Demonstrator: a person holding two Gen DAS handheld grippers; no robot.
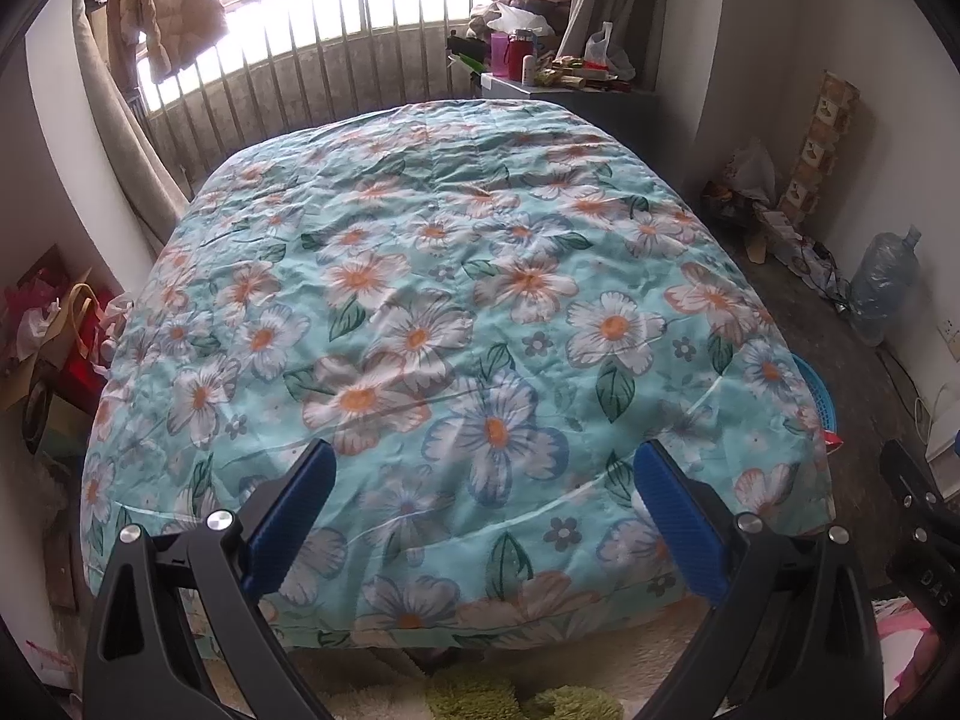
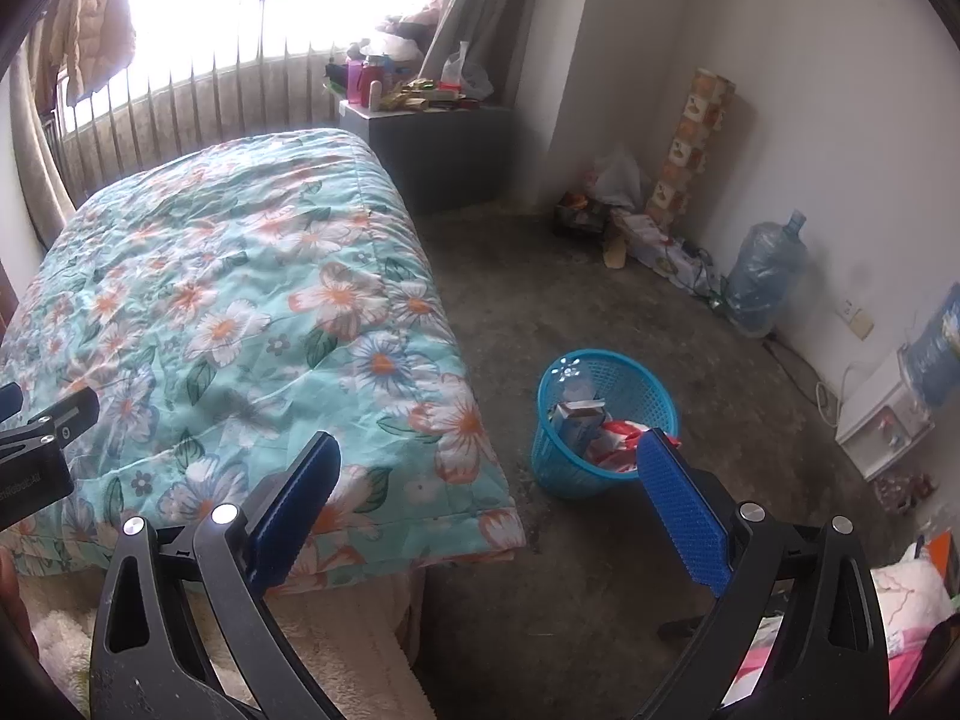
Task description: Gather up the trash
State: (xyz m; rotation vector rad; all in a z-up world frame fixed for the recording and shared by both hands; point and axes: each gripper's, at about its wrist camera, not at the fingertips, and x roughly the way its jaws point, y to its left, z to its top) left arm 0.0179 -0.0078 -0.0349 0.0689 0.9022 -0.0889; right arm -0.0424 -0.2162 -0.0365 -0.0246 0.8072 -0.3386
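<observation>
Both the left gripper point(image 1: 483, 516) and right gripper point(image 2: 489, 510) hang spread and empty. Risk: the basket point(image 2: 606, 420) beside the bed's point(image 2: 240, 312) foot corner looks light and could tip if bumped, spilling wrappers.

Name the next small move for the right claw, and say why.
Probably none toward a pickup: pan it along the floor to look for leftovers. Both claws, right and left, are open and empty, the quilt shows no litter, and the blue basket already holds wrappers.
</observation>
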